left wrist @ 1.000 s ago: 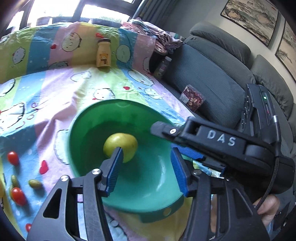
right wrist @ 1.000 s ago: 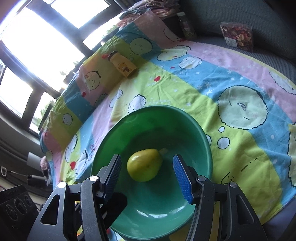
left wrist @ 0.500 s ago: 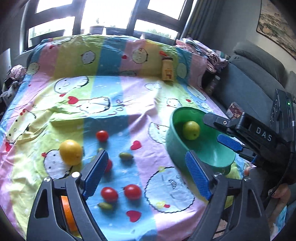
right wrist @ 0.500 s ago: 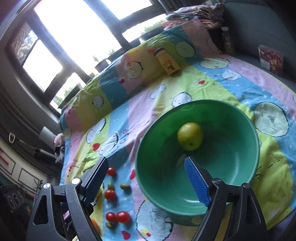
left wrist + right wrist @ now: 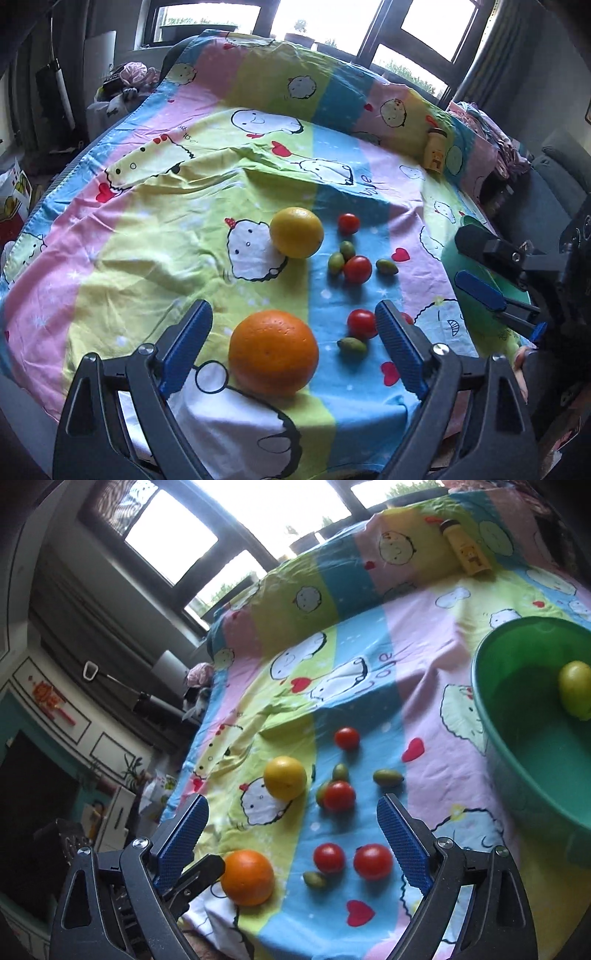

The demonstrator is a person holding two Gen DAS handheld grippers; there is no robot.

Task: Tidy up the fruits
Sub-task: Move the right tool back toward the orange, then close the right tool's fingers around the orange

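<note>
Both claws were released, nothing between the pads; jaws had just been opening on each. Left gripper [image 5: 293, 349] sat low centre of the left wrist view, straddling the orange [image 5: 273, 352] without touching it. Right gripper [image 5: 291, 840] sat low centre of its own view, over the cherry tomatoes [image 5: 372, 861]; in the left wrist view it showed at the right edge.

Loose fruit lay on the cartoon-print sheet [image 5: 155, 229]: the orange at lower centre, a yellow citrus fruit [image 5: 296, 232] above it at mid frame, red cherry tomatoes and small green olive-like fruits [image 5: 352, 346] scattered just right of both. One tomato touched two of the green ones at centre.

Green bowl [image 5: 532, 760] was at the right edge of the right wrist view, well apart from the loose pile, with one yellow-green fruit [image 5: 575, 688] inside. A yellow bottle [image 5: 467, 552] stood at the upper right, near the sheet's raised back edge.
</note>
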